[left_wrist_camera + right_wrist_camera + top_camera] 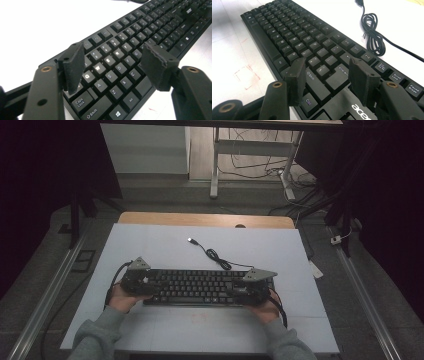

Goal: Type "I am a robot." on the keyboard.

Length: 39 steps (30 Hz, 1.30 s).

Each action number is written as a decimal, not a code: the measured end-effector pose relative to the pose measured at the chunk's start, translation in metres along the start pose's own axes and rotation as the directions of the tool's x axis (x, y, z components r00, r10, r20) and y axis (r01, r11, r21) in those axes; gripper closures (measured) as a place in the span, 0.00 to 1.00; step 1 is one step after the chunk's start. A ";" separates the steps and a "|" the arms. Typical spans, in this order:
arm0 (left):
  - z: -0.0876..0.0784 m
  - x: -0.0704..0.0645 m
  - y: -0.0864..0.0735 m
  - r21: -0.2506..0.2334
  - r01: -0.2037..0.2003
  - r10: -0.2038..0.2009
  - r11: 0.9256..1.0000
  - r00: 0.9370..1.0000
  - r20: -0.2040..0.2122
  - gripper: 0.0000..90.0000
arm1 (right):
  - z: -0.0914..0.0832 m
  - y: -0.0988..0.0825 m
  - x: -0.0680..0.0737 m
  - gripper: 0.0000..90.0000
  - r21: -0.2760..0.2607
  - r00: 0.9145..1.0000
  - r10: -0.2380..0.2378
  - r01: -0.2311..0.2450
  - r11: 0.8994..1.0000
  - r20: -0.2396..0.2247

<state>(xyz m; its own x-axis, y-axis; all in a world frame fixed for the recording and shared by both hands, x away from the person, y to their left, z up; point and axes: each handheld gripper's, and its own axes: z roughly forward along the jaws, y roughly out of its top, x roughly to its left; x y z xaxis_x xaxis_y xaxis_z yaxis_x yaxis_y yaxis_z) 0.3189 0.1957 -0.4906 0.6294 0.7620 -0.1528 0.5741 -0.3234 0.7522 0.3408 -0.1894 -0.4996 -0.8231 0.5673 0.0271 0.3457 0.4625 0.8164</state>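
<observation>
Both of my hand-held grippers, left (pixel 113 66) and right (pixel 328 80), hang with jaws apart over the keyboard (pixel 197 286) ends, so the lifting seems undone.

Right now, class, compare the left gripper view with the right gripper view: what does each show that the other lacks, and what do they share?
The left gripper view alone shows the letter keys Q, W, E, Caps Lock and the Windows key, between the left gripper's open jaws. The right gripper view alone shows the coiled cable, the Enter key, the acer logo and faint red marks on the white mat, with the right gripper open. Both share the black keyboard on the mat.
</observation>
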 end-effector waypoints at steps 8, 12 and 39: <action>0.007 -0.006 0.003 -0.010 -0.014 0.014 1.000 1.000 0.008 0.57 | 0.001 0.001 0.000 0.54 -0.010 1.000 -0.002 0.002 1.000 0.003; 0.013 -0.009 0.006 -0.010 -0.033 0.033 0.999 0.999 0.021 0.72 | 0.002 0.001 0.001 0.54 0.005 1.000 -0.007 0.007 1.000 0.005; 0.055 -0.025 0.016 0.066 -0.087 0.084 0.994 0.995 0.060 0.99 | 0.006 0.001 0.002 0.54 0.017 1.000 -0.018 0.018 1.000 -0.001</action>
<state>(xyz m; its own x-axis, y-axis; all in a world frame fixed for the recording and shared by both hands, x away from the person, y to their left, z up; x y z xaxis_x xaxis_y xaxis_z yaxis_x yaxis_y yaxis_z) 0.3411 0.1407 -0.5099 0.7053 0.6974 -0.1273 0.5499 -0.4249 0.7191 0.3423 -0.1842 -0.5020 -0.8294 0.5586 0.0129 0.3387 0.4842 0.8067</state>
